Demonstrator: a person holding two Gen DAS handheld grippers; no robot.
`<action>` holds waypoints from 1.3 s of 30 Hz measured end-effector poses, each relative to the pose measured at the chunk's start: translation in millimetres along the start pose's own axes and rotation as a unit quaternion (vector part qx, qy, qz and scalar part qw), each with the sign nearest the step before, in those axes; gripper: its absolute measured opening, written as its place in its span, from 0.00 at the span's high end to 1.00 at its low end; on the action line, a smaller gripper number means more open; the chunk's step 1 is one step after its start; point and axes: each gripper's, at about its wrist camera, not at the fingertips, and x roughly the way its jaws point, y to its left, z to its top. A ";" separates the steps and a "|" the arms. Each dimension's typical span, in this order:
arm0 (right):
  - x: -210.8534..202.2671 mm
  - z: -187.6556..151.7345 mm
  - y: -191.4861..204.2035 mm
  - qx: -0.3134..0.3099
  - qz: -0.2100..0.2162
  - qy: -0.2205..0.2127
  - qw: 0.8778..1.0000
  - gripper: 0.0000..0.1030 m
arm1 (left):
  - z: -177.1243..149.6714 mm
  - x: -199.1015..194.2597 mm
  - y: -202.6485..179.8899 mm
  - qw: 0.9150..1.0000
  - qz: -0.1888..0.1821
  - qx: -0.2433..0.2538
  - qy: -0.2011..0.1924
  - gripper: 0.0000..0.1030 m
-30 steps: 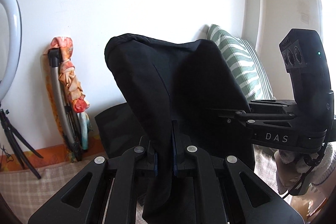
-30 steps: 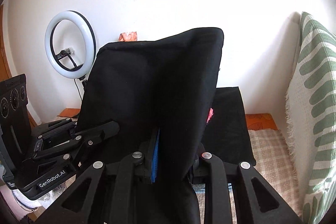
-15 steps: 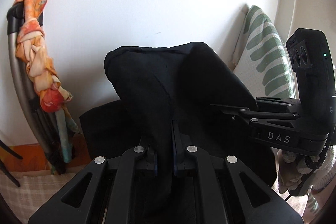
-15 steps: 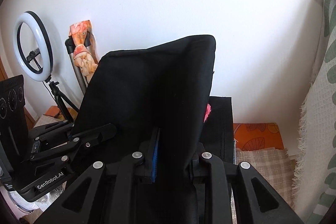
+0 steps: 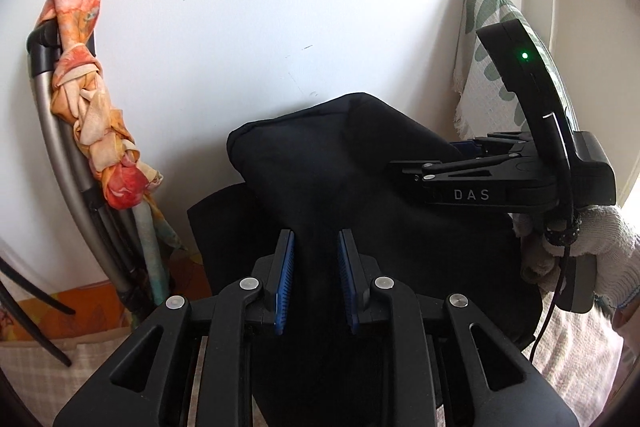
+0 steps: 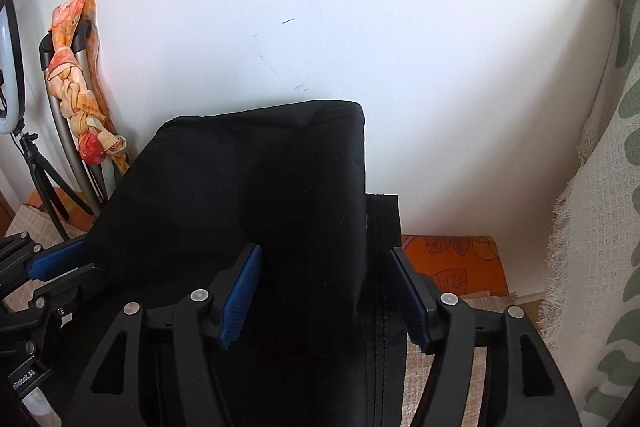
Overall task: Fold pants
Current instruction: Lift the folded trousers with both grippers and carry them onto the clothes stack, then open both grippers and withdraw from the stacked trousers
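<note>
The surface (image 6: pixel 436 359) under the work is covered with a beige checked cloth, with an orange leaf-print cloth (image 6: pixel 456 259) at its far edge against a plain white wall (image 5: pixel 240 7). A white throw with green leaf shapes (image 6: pixel 600 227) hangs at the right. At the left a folded metal frame wound with an orange patterned cloth (image 5: pixel 92 115) leans on the wall, and beside it stands a ring light (image 6: pixel 10 67) on a tripod, cut off by the picture's edge.

The black pants (image 6: pixel 260 195) are doubled over, the fold bulging up near the wall above a flat layer beneath. The left gripper (image 5: pixel 314 281) is opening, its blue fingers (image 5: pixel 285 283) narrowly apart with black cloth between them. The right gripper (image 6: pixel 326 297) is also opening, wider, and cloth lies between its fingers without being pressed. A white-gloved hand (image 5: pixel 588 243) holds the right gripper. How the pants lie below the grippers is hidden, and their folds are hard to read in the black.
</note>
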 end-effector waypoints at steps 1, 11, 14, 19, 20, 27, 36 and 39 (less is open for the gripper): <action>-4.4 0.8 1.9 -0.001 -0.010 -0.004 1.000 0.38 | -2.2 -3.6 -1.9 1.000 0.000 0.003 -0.001 0.80; -66.1 -7.6 7.8 0.024 -0.044 -0.037 0.998 0.28 | -34.0 -34.0 -14.8 0.999 -0.002 0.042 0.014 0.75; -88.3 -16.6 11.3 0.037 -0.038 -0.046 0.998 0.26 | -35.2 -45.1 -14.8 0.999 -0.011 0.031 0.016 0.75; -120.6 -39.6 19.5 0.033 -0.042 -0.062 0.997 0.18 | -32.6 -76.1 -23.8 0.999 -0.030 0.013 0.002 0.57; -126.6 -45.8 20.1 0.037 -0.037 -0.064 0.997 0.17 | -33.2 -82.8 -24.8 0.999 -0.032 0.010 0.000 0.56; -165.7 -81.8 43.1 0.045 -0.021 -0.071 0.996 0.15 | -38.3 -129.3 -31.7 0.999 -0.043 -0.003 -0.020 0.38; -209.5 -122.6 88.0 0.039 -0.012 -0.082 0.996 0.11 | -59.5 -184.6 -29.3 0.998 -0.040 -0.021 -0.036 0.24; -225.4 -135.8 101.3 0.037 -0.018 -0.093 0.995 0.02 | -70.1 -202.5 -27.4 0.998 -0.033 -0.027 -0.040 0.23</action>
